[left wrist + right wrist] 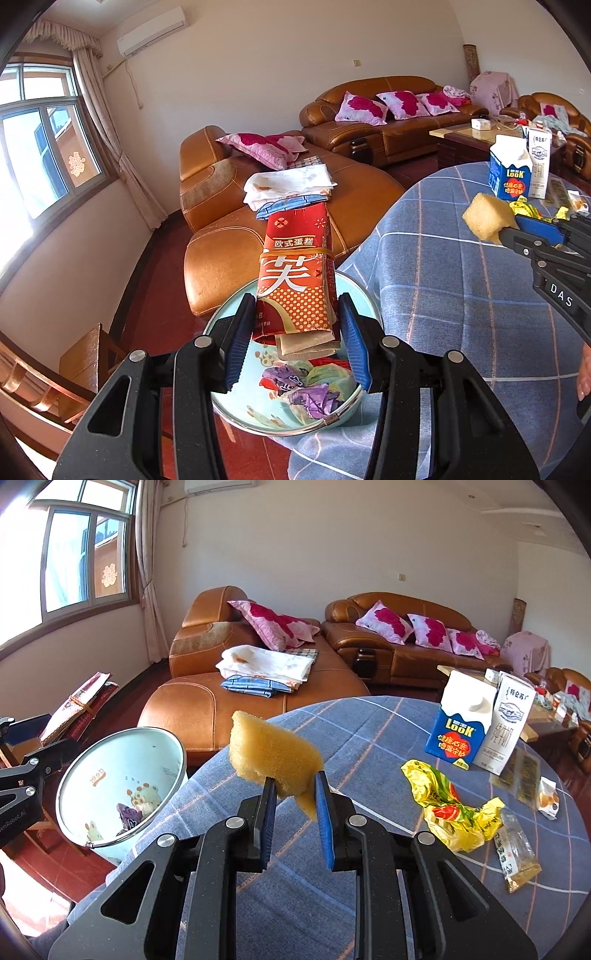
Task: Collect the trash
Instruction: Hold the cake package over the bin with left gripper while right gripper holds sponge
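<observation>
Trash is split between both tools and the desk [369, 738]. A red cake box [295, 277], bound by a rubber band, sits clamped in the left tool [295, 332] directly above the pale blue bin [229, 413], which stands on the floor just beside the desk edge and already has crumpled wrappers inside. The right tool [295, 812] pinches a yellow sponge [273, 753] over the desk, near the bin. A yellow wrapper [450, 812], two milk cartons [476, 731] and small packets lie on the desk, well away from the bin.

Risk, as I judge it: the long box could catch on the bin rim and tip out when released. The sponge, gripped by one corner, may slip before reaching the bin.
</observation>
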A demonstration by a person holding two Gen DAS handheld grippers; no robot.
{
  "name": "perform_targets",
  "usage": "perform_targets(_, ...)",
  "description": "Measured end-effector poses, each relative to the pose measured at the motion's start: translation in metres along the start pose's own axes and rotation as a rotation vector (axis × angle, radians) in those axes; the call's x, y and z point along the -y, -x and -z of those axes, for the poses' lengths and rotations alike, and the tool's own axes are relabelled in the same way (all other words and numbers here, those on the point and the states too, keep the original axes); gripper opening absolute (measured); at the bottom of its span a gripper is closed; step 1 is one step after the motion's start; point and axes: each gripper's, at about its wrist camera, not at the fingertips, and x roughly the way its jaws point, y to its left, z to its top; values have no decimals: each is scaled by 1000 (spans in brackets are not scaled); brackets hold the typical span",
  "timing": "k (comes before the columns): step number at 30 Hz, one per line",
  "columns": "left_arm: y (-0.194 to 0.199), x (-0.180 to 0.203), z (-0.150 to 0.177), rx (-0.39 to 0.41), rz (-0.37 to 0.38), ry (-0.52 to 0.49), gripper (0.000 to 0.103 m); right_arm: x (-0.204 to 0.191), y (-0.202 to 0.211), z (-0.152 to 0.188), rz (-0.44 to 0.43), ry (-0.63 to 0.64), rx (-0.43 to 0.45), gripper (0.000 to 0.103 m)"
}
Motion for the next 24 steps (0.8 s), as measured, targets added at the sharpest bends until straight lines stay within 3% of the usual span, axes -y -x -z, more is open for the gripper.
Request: perform_targets(24,-19,-46,8,-45,-113,43,46,-53,-29,-17,-76,80,11,21)
